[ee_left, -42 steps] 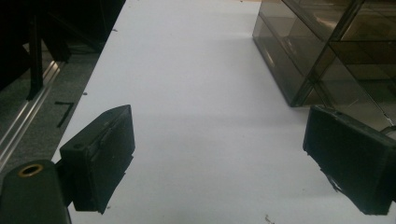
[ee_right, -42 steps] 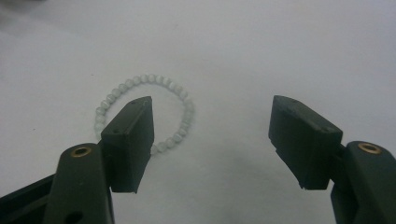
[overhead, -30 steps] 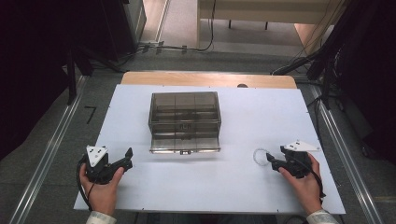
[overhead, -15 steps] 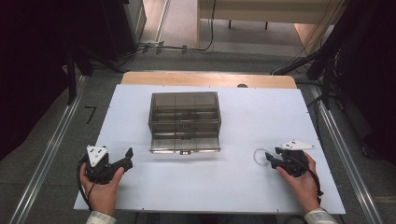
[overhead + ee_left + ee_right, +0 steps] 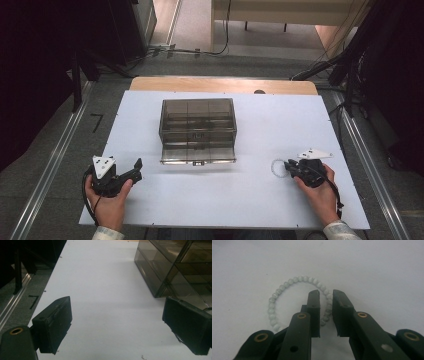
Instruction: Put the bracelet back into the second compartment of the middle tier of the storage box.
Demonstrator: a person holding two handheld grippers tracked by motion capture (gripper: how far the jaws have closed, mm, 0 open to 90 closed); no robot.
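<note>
A flat white tabletop (image 5: pixel 260 130) is set on a wooden base, with dark equipment and grey floor around it. Well ahead of both tools, a smoky translucent plastic drawer cabinet (image 5: pixel 198 130) stands at the middle of the board, its lowest drawer pulled out toward the person.

The right gripper (image 5: pixel 326 296) is lowered over a small bracelet of pale, milky white beads (image 5: pixel 287 285) lying flat on the board. Its jaws are nearly closed, with only a narrow gap left, and one side of the bead ring passes through that gap; the rest of the loop lies ahead and to the left of the jaws. Whether the beads are already pinched cannot be told. In the high view the bracelet (image 5: pixel 278 167) is seen just beyond the tip of the right gripper (image 5: pixel 290 167).

The left gripper (image 5: pixel 117 322) is held wide apart and empty, low over bare board, the cabinet ahead and to its right.

The grasping of the bracelet is judged to be the step in hand. Next, the strand must be fully clamped, lifted without slipping, and probably carried to the open drawer.
</note>
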